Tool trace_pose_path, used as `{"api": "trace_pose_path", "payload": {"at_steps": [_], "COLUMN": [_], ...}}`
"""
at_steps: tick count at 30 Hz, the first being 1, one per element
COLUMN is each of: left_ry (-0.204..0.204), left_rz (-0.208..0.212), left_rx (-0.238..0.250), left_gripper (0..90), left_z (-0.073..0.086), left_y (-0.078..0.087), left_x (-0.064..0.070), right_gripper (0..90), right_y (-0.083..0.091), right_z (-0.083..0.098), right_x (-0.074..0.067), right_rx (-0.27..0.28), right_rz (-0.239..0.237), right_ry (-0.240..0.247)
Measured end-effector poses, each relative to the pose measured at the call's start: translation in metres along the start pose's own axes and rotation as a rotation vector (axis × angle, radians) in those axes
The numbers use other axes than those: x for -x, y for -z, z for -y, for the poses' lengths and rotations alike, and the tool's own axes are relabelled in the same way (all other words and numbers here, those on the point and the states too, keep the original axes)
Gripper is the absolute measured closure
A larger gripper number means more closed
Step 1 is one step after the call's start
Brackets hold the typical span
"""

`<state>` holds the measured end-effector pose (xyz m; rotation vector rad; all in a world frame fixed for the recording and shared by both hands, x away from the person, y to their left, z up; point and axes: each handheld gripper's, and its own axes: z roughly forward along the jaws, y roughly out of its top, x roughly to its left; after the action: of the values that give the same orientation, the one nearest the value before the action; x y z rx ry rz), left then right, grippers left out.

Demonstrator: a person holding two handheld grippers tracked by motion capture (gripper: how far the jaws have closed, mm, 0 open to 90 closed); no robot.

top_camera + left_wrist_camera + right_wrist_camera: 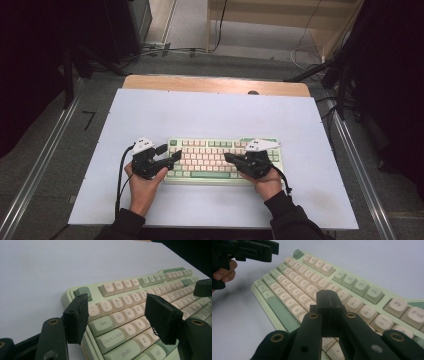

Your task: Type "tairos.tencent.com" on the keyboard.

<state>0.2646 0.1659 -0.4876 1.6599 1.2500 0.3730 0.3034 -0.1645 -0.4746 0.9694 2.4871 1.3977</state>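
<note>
A mint-green keyboard (205, 157) with cream keys lies on the pale table top (210, 112), near its front edge. My left gripper (169, 152) hovers at the keyboard's left end, open. In the left gripper view its jaws (117, 307) stand apart over the Tab and Q-W-E keys of the keyboard (117, 286), with nothing between them. My right gripper (227, 157) points left over the right half of the keys. Its jaws (327, 293) are pressed together, empty, above the middle key rows of the keyboard (312, 282). Farther off, the left gripper (272, 251) shows at the top left of that view.
A wooden strip (215, 84) borders the table's far edge. Metal rails (45, 155) run along both sides of the table. Cables (165, 50) lie on the floor beyond, with dark stands at either side. Bare table top surrounds the keyboard.
</note>
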Motion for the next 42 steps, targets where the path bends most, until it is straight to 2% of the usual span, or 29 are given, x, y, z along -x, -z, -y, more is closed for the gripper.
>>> {"api": "trace_pose_path", "payload": {"at_steps": [8, 18, 21, 30, 42], "left_ry": [0.003, -0.003, -0.001, 0.006, 0.007], "left_rz": [-0.001, 0.005, -0.007, 0.001, 0.009], "left_rx": [0.0, -0.005, 0.003, -0.001, -0.007], "left_gripper": [36.2, 36.2, 36.2, 36.4, 36.4], "left_z": [0.002, 0.002, 0.002, 0.003, 0.003], "left_y": [0.002, 0.0, 0.0, -0.002, -0.002], "left_x": [0.001, 0.002, 0.002, 0.002, 0.002], "right_gripper": [87.6, 87.6, 87.5, 87.6, 87.6], "right_y": [-0.013, -0.021, -0.023, -0.027, -0.029], "right_z": [0.0, 0.002, 0.003, 0.005, 0.006], "right_x": [-0.01, -0.017, -0.019, -0.021, -0.021], "right_rx": [-0.038, -0.062, -0.068, -0.101, -0.111], "right_rz": [-0.021, -0.024, -0.02, -0.018, -0.012], "right_ry": [0.042, 0.051, 0.061, 0.072, 0.077]}}
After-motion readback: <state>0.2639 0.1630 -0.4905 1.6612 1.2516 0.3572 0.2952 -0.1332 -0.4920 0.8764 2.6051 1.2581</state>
